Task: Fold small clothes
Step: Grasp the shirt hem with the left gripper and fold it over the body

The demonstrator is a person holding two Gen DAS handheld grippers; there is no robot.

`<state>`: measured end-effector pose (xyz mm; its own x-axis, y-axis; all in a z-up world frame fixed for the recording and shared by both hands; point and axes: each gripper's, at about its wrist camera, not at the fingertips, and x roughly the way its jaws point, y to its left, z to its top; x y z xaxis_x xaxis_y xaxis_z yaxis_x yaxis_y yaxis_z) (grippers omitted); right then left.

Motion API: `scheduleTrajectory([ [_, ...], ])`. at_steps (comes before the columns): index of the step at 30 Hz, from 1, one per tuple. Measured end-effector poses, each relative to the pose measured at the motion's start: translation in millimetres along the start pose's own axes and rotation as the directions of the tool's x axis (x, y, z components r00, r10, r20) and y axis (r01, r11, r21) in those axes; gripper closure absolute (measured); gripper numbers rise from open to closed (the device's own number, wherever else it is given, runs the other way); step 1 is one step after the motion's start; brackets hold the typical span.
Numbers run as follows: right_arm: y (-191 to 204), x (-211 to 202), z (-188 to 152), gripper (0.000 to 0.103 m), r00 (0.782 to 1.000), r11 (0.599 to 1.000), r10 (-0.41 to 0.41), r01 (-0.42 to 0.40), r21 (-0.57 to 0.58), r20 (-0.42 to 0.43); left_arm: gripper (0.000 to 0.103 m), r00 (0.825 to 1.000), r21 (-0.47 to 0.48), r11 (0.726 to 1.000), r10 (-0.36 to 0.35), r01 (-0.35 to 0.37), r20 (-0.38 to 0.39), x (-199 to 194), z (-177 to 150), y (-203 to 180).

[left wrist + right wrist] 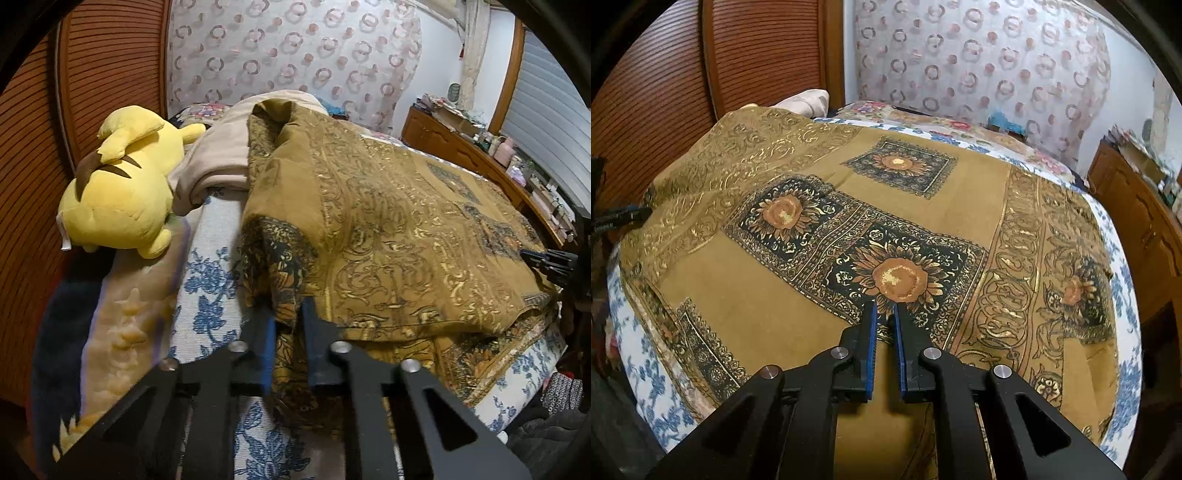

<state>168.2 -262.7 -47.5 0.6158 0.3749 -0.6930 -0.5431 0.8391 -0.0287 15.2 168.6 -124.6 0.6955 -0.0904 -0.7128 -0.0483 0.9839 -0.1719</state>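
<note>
Mustard sunflower-print cloth [820, 258] spread across the bed [1123, 317], left hand-held gripper [289, 314] clamped on its bunched near-edge corner, right hand-held gripper [885, 308] pinching the cloth at the bed's near edge, yellow plush toy [118, 188] at the bed's far-left side.

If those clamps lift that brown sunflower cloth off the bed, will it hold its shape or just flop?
Most likely it flops: the sunflower cloth already sags in soft folds over the bed. It seems thin and light, bunching easily at the left gripper. The weave looks matte, so it probably won't slip from the right gripper.
</note>
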Motion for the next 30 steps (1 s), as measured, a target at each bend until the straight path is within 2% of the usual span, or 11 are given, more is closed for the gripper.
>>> scheduleTrajectory([
  [3,-3.1,-2.2,2.3,0.083,0.999,0.999,0.025,-0.025,0.032,-0.02,0.097,0.999,0.0,1.0,-0.019,0.019,0.026,-5.6,2.0,-4.4],
  [5,-0.1,-10.0,3.2,0.072,1.0,1.0,0.003,-0.002,0.025,-0.015,0.098,0.998,0.003,0.999,-0.033,0.033,0.052,-12.3,5.5,-8.4],
  [6,2.1,-15.5,2.8,0.062,1.0,1.0,-0.015,0.016,0.014,-0.003,0.098,0.997,0.006,0.999,-0.039,0.039,0.063,-15.1,7.2,-10.5],
  [9,3.5,-29.0,-1.6,0.046,1.0,1.0,-0.003,0.003,0.02,0.011,0.098,0.993,0.019,0.998,-0.063,0.062,0.099,-24.2,14.3,-18.9],
  [11,0.7,-38.3,-7.4,0.041,1.0,0.999,-0.011,0.01,0.038,0.024,0.098,0.99,0.03,0.996,-0.084,0.081,0.117,-28.4,20.3,-26.4],
  [16,-15.2,-57.6,-23.9,0.041,0.998,0.994,-0.052,0.047,0.099,0.047,0.098,0.975,0.086,0.987,-0.149,0.136,0.165,-36.4,42.6,-53.7],
  [21,-32.7,-71.5,-36.3,0.041,0.994,0.985,-0.099,0.089,0.15,0.055,0.098,0.954,0.179,0.964,-0.229,0.195,0.196,-37.5,72.3,-98.0],
  [26,-43.4,-85.7,-43.3,0.041,0.99,0.977,-0.118,0.101,0.189,0.078,0.098,0.923,0.285,0.921,-0.327,0.264,0.202,-37.0,102.9,-158.3],
  [30,-49.6,-95.2,-49.0,0.041,0.987,0.97,-0.132,0.109,0.215,0.094,0.098,0.9,0.352,0.88,-0.398,0.32,0.175,-32.0,121.6,-205.4],
])
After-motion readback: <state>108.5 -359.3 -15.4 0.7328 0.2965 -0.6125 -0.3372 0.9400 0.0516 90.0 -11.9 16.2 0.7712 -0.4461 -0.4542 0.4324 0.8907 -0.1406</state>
